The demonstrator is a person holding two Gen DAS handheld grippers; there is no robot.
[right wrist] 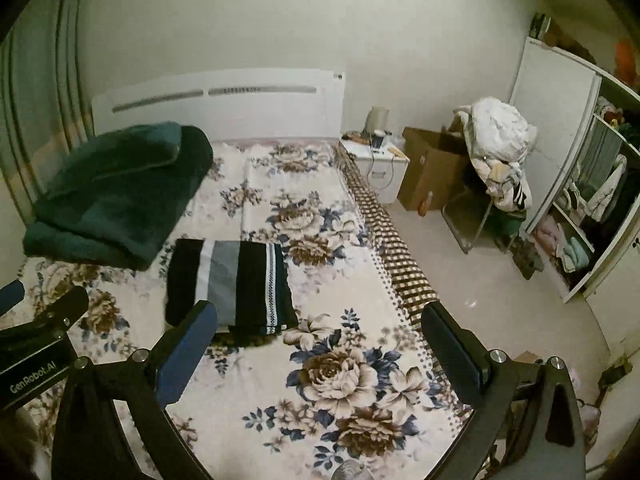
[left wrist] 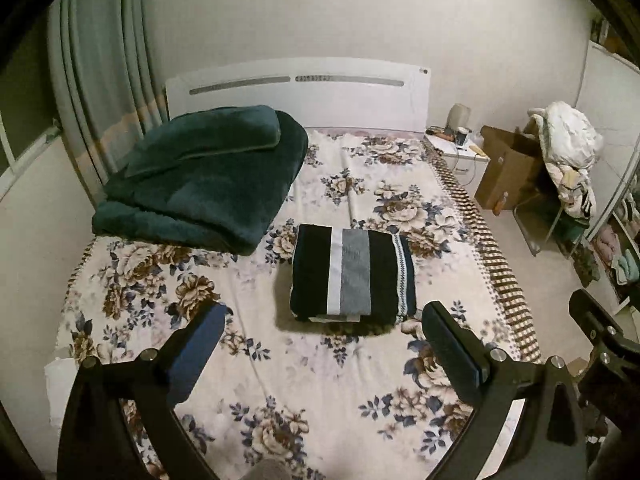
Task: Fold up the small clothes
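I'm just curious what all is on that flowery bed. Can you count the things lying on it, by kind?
Folded striped garment: 1
Folded dark green blanket: 1
Total: 2 things lying on the floral bedsheet. Both the left gripper and the right gripper hover open above it, holding nothing.

- The folded garment lies on the bed, near the middle.
- The folded blanket sits behind it and to the left, by the headboard.
- The nightstand stands right of the bed, beside the headboard.
- The cardboard box is right of the nightstand.
- The chair with piled clothes stands between box and wardrobe.
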